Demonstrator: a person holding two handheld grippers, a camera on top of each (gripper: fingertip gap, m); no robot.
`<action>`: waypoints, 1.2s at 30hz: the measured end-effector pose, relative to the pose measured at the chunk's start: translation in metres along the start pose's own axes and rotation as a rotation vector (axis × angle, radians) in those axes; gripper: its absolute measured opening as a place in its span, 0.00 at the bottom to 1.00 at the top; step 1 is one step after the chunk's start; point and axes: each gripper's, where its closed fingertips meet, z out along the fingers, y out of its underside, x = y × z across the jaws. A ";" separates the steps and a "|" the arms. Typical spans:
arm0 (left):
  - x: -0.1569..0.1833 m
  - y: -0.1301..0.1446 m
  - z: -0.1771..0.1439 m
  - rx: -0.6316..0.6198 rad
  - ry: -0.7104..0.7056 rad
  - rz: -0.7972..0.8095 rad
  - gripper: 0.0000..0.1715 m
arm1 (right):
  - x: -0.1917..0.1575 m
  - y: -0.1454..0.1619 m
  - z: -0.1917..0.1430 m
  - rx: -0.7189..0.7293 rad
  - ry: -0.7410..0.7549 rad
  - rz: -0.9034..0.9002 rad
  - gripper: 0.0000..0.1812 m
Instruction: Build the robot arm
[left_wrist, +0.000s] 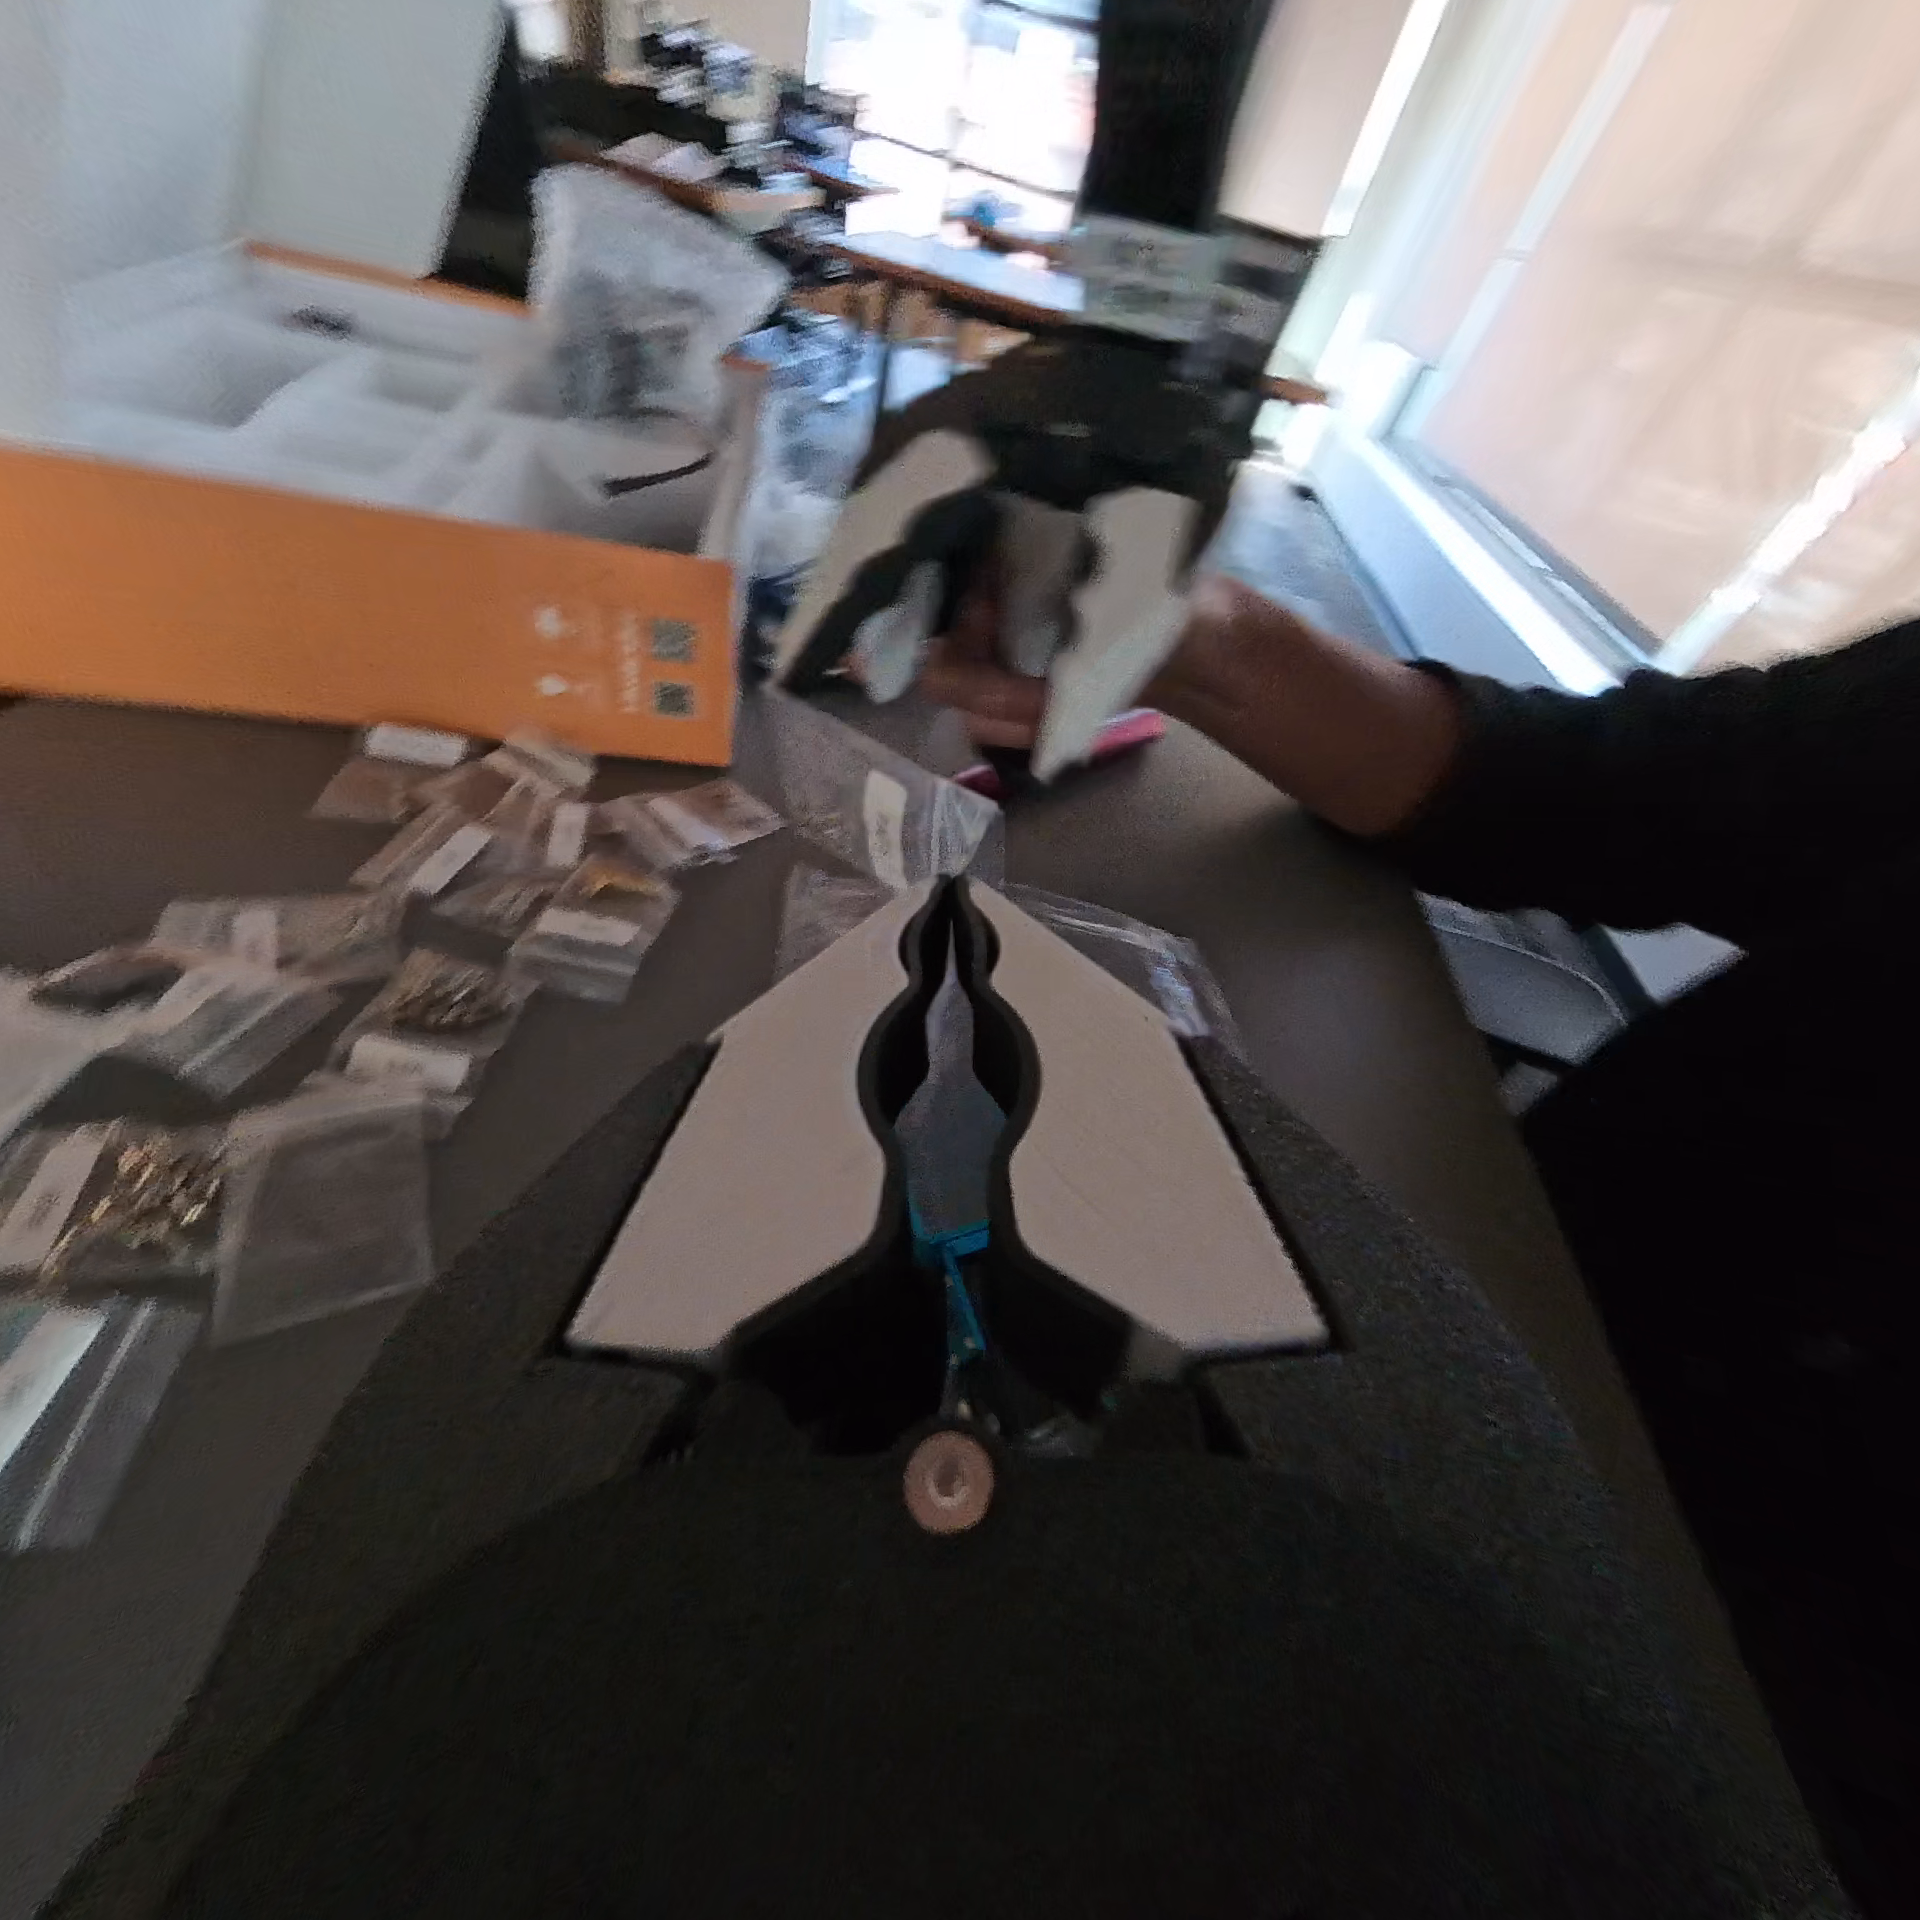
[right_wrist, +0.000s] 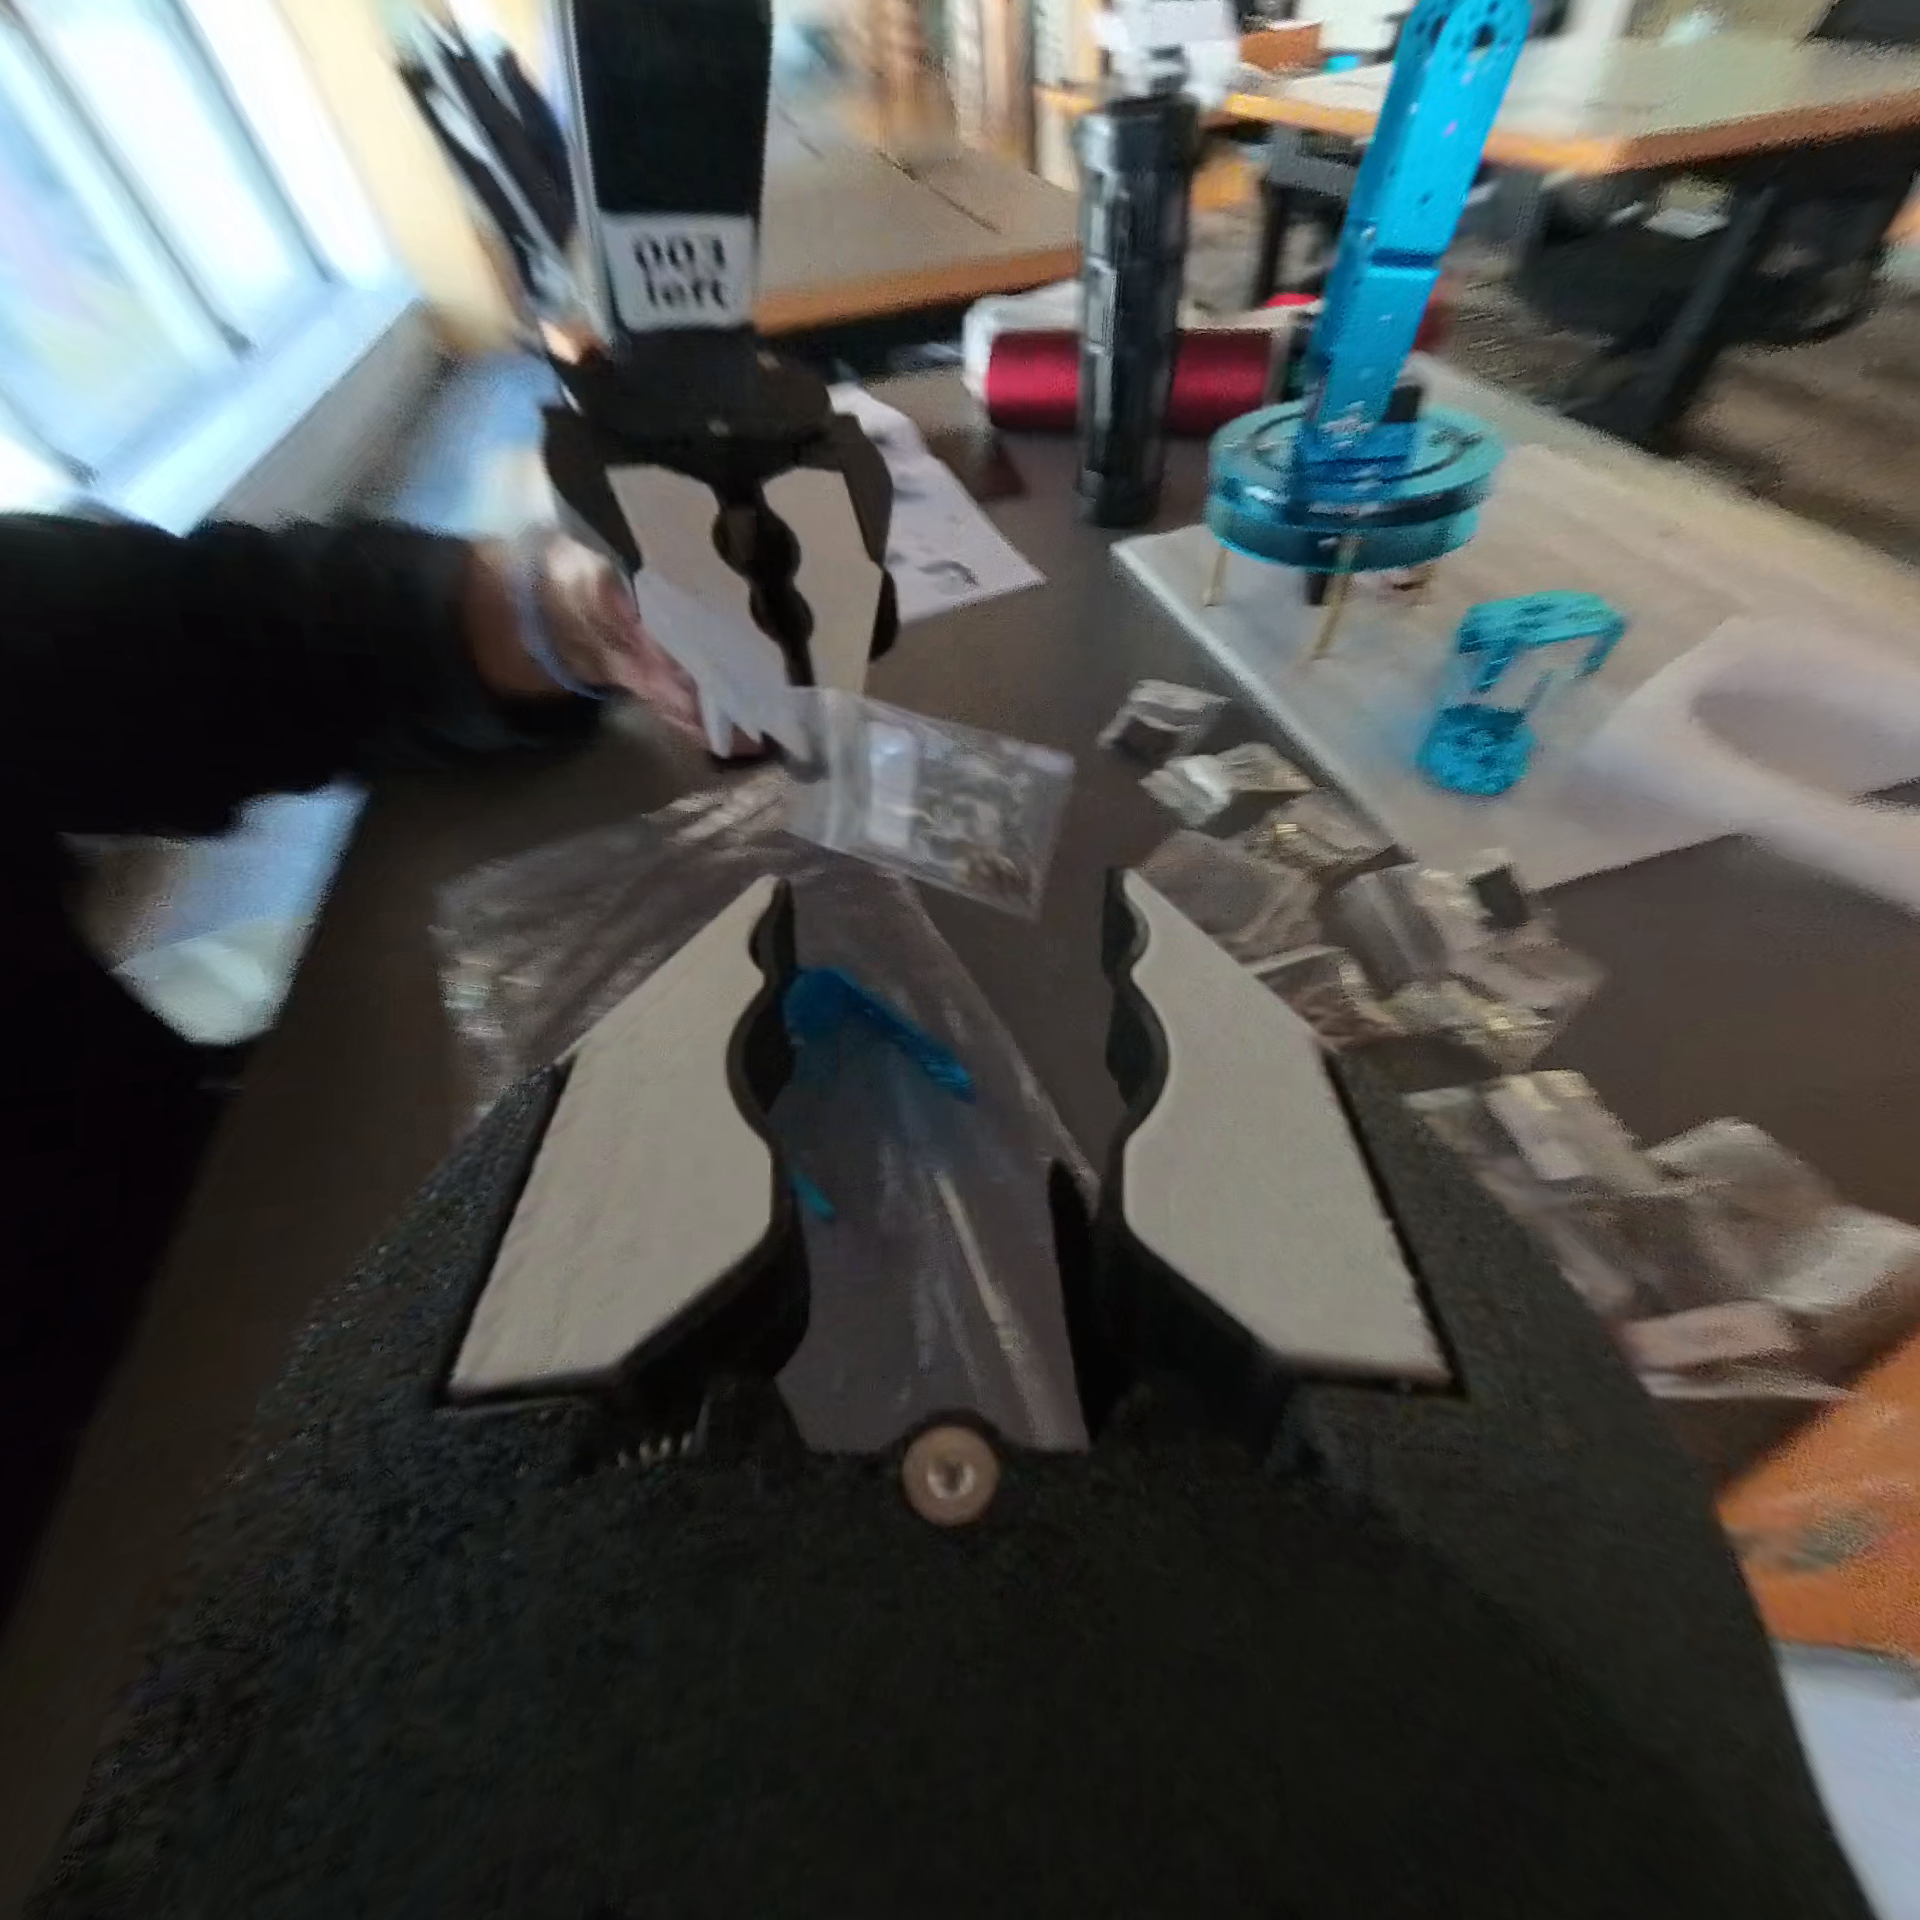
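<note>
**Two grippers over a table of bagged parts**

Two wavy-edged white fingers of the right gripper (right_wrist: 945, 904) stand well apart in its own view, with nothing between them. They hang above a long clear plastic bag (right_wrist: 914, 1195) that lies flat on the dark brown table (right_wrist: 1039, 675) and holds bright blue metal pieces.

Just beyond it, the left gripper (right_wrist: 800, 717) points down with its jaws pressed together on one corner of a small clear plastic bag (right_wrist: 935, 810). That bag hangs tilted off the table and carries some small metal hardware (too blurred to tell the kind). The left wrist view agrees: its fingers meet at the tips, and crinkled plastic shows just past them. In that view a hand (left_wrist: 1299, 707) in a black sleeve grips the right gripper's handle.

To the robot's right of the long bag lies a loose heap of little clear packets of brass and steel fittings (right_wrist: 1351, 935), some overlapping. Behind the heap, a pale flat board (right_wrist: 1558, 582) bears a blue round-based metal stand with an upright arm (right_wrist: 1351, 468) and a small blue perforated bracket (right_wrist: 1507, 707). A tall black cylindrical bottle (right_wrist: 1127, 312) stands near the board. An open orange cardboard box with white inner trays (left_wrist: 364, 613) sits at the table's far side in the left wrist view.
</note>
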 end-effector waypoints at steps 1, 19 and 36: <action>0.008 -0.004 -0.003 0.021 0.039 0.029 0.00 | -0.003 -0.002 -0.006 0.039 -0.093 0.080 0.32; 0.023 0.012 0.013 -0.032 0.097 0.004 0.00 | -0.025 0.008 -0.009 0.035 -0.357 0.200 0.00; 0.009 0.061 0.024 -0.260 -0.104 0.102 0.11 | 0.005 0.098 -0.044 -0.421 -0.181 0.112 0.00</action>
